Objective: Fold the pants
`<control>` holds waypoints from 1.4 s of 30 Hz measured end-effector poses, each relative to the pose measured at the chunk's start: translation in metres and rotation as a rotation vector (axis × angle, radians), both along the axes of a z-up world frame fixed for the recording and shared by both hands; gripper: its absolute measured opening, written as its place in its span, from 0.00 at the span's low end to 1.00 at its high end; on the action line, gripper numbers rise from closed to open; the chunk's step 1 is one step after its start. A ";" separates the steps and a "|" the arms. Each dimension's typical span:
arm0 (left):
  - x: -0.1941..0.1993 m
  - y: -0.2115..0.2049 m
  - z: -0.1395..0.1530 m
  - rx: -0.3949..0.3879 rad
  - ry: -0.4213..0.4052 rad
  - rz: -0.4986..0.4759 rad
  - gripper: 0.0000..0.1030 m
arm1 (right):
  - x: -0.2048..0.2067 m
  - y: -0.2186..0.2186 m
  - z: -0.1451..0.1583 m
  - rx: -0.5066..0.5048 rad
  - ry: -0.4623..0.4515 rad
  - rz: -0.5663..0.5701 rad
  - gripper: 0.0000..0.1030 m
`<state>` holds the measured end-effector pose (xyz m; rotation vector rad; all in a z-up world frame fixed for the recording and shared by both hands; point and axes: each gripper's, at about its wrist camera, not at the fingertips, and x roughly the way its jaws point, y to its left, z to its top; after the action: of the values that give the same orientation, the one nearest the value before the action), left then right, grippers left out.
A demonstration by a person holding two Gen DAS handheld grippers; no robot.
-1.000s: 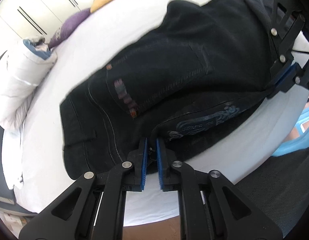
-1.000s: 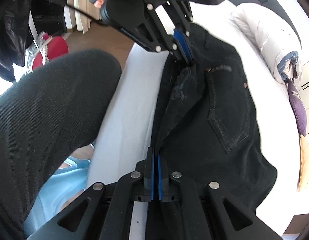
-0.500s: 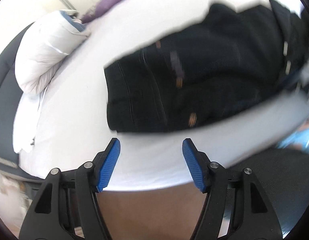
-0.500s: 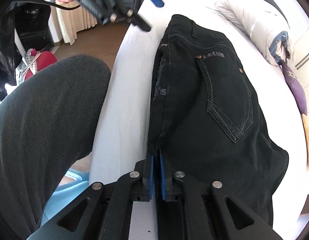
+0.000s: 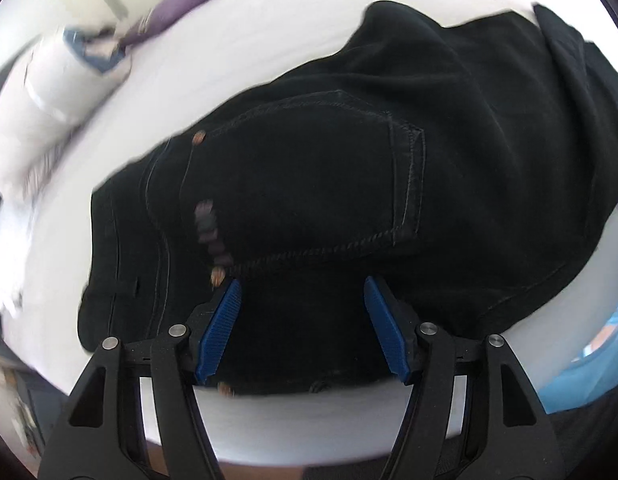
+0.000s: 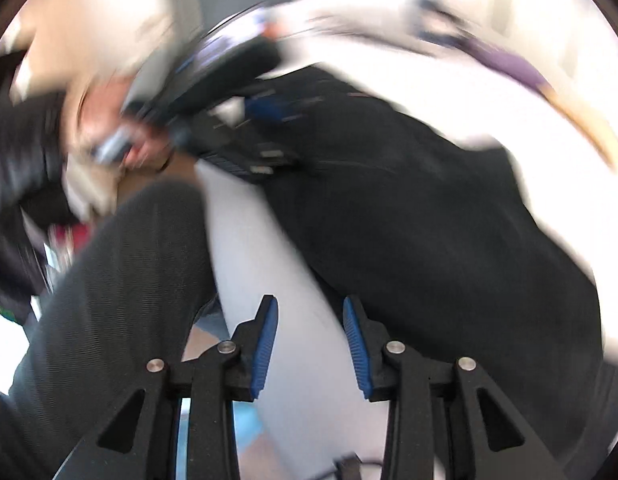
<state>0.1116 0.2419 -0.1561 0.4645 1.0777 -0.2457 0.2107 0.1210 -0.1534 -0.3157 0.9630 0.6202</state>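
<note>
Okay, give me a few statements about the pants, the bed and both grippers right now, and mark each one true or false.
1. The black pants lie on a white bed. True.
2. The left gripper is clamped on the fabric. False: its jaws stand apart over the pants, gripping nothing.
3. A back pocket faces up. True.
4. The right gripper holds a pant leg. False: its jaws have just been opening, with only white sheet showing between them.
5. The pants are blue. False: they are black.
</note>
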 end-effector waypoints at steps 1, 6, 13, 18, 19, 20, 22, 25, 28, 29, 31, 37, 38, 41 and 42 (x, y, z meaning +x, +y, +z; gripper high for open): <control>0.000 0.002 0.005 0.003 -0.007 0.013 0.61 | -0.002 -0.037 0.009 0.081 0.020 -0.115 0.36; 0.003 -0.026 0.042 -0.026 -0.095 -0.022 0.61 | -0.009 -0.215 0.028 0.483 0.057 -0.638 0.36; 0.046 -0.078 0.037 -0.101 -0.067 0.006 0.61 | -0.007 -0.348 0.015 0.839 0.045 -1.018 0.43; 0.064 -0.089 -0.001 -0.121 0.059 0.038 0.61 | 0.011 -0.357 -0.008 0.901 0.107 -1.133 0.44; 0.064 -0.087 -0.003 -0.139 0.059 0.052 0.61 | 0.014 -0.358 -0.016 0.913 0.135 -1.171 0.44; 0.064 -0.084 -0.005 -0.167 0.067 0.070 0.61 | 0.015 -0.360 -0.021 0.929 0.151 -1.191 0.43; 0.066 -0.076 -0.006 -0.206 0.085 0.090 0.61 | 0.018 -0.369 -0.029 0.970 0.164 -1.218 0.43; 0.070 -0.075 -0.006 -0.203 0.087 0.083 0.61 | 0.026 -0.375 -0.030 0.997 0.164 -1.236 0.43; 0.079 -0.077 -0.009 -0.193 0.088 0.085 0.61 | 0.030 -0.381 -0.032 1.030 0.155 -1.242 0.36; 0.081 -0.077 -0.009 -0.193 0.088 0.087 0.61 | 0.031 -0.381 -0.031 1.026 0.152 -1.238 0.22; 0.083 -0.082 -0.011 -0.194 0.088 0.089 0.61 | 0.034 -0.380 -0.029 0.994 0.149 -1.223 0.07; 0.076 -0.085 -0.013 -0.189 0.089 0.090 0.61 | 0.014 -0.381 -0.002 0.941 0.066 -1.201 0.05; 0.077 -0.086 -0.014 -0.187 0.090 0.090 0.61 | 0.006 -0.381 0.007 0.926 0.040 -1.193 0.05; 0.077 -0.086 -0.015 -0.186 0.090 0.091 0.61 | -0.021 -0.380 0.023 0.901 0.010 -1.200 0.04; 0.077 -0.086 -0.015 -0.187 0.090 0.092 0.61 | -0.031 -0.379 0.024 0.896 0.009 -1.209 0.04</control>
<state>0.1884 0.1559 -0.1712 0.2379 1.1494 -0.2855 0.1796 -0.2582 -0.1291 1.0180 0.6326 -0.1197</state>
